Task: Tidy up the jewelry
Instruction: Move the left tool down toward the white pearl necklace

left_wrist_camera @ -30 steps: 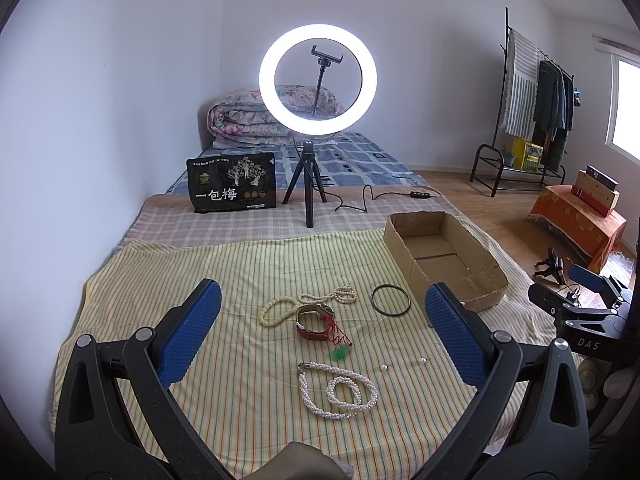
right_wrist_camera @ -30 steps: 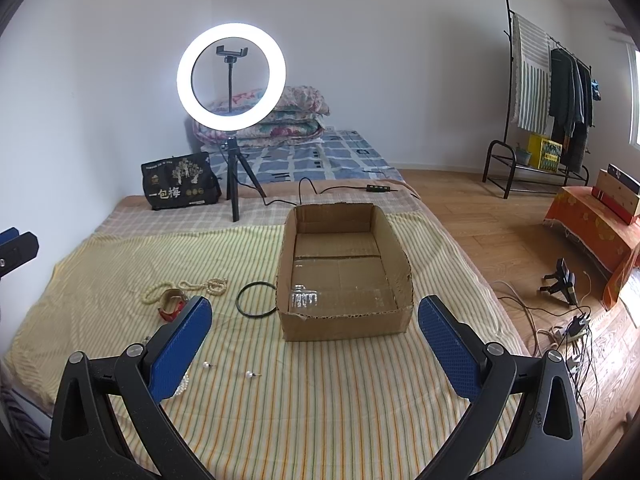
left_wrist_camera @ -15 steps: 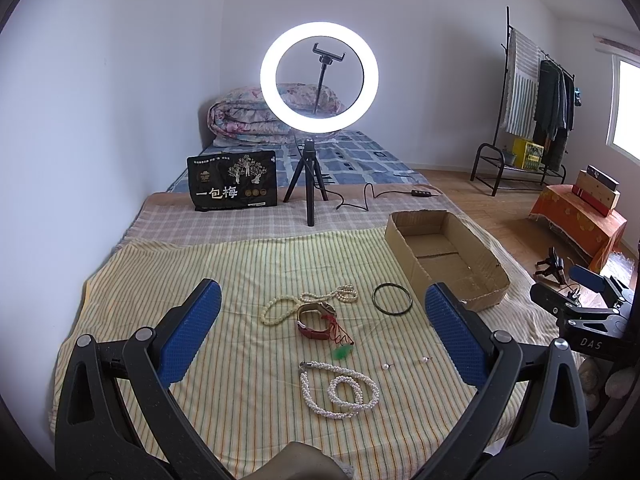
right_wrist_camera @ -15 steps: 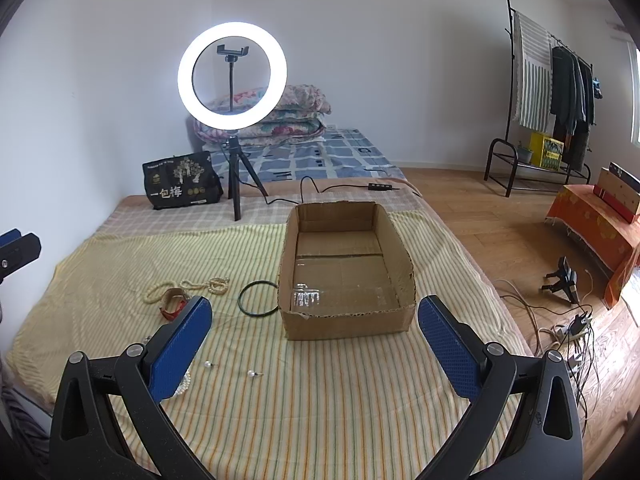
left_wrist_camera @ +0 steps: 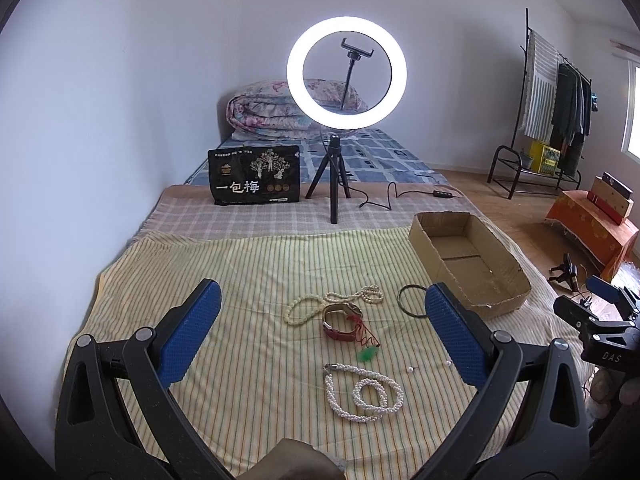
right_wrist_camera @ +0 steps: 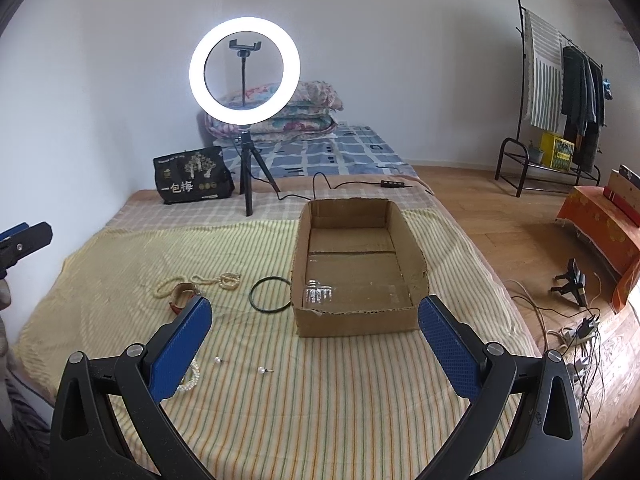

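Jewelry lies on the striped cloth: a coiled white pearl necklace, a red-strap watch, a cream bead necklace, a black bangle and two pearl earrings. An empty cardboard box stands to the right of them. My left gripper is open and empty above the jewelry. My right gripper is open and empty in front of the box. The bangle also shows in the right wrist view, next to the box.
A lit ring light on a tripod and a black bag stand at the back of the bed. A folded quilt lies behind. A clothes rack and cables are on the floor right.
Both grippers have drifted slightly; the view has shifted a little. Nothing has been taken hold of and the jewelry has not moved.
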Tool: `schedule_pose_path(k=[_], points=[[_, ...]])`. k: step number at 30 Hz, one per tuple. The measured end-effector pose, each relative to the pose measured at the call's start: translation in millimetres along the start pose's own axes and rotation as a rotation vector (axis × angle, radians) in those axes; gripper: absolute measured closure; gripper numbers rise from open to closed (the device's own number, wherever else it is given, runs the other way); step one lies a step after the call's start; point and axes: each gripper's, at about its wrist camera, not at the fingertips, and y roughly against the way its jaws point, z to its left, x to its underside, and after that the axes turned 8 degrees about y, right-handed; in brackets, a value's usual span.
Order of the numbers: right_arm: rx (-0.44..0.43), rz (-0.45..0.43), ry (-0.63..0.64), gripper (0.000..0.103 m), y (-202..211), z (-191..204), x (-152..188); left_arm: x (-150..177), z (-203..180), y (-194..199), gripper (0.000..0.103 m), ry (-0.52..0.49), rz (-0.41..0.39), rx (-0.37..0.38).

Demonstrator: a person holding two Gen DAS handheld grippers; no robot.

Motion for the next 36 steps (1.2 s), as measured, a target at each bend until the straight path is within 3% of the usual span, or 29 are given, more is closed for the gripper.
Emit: schedule_pose_path(k=[8, 15, 17, 25, 29, 33, 36], points=[[-0.114, 0.013, 0.044, 0.001, -13.6, 15.0, 3.7, -10.8, 33.0, -14.2, 0.000, 0.049, 0.024, -0.042], [-0.168, 0.105, 0.118, 0.001, -35.9, 27.9, 13.9, -5.3, 54.7, -28.9, 0.000, 0.060, 0.086, -0.038], [-0.180, 0.139, 0.150, 0.006, -43.1, 32.4, 19.0, 0.6, 57.7, -34.7, 0.006, 0.061, 0.114, -0.028], [-0.242, 0.272, 0.309, 0.029, -77.0, 54.1, 37.2, 36.7, 55.4, -70.4, 0.022, 0.088, 0.328, 0.058], [-0.266, 0.319, 0.346, 0.031, -95.3, 56.1, 47.0, 63.0, 40.0, -91.3, 0.022, 0.101, 0.471, 0.135], [-0.275, 0.368, 0.352, 0.039, -110.9, 52.3, 56.5, 90.6, 23.5, -110.4, 0.022, 0.094, 0.576, 0.146], [-0.281, 0.379, 0.352, 0.040, -116.4, 47.8, 60.2, 97.1, 19.8, -119.9, 0.026, 0.115, 0.620, 0.139]])
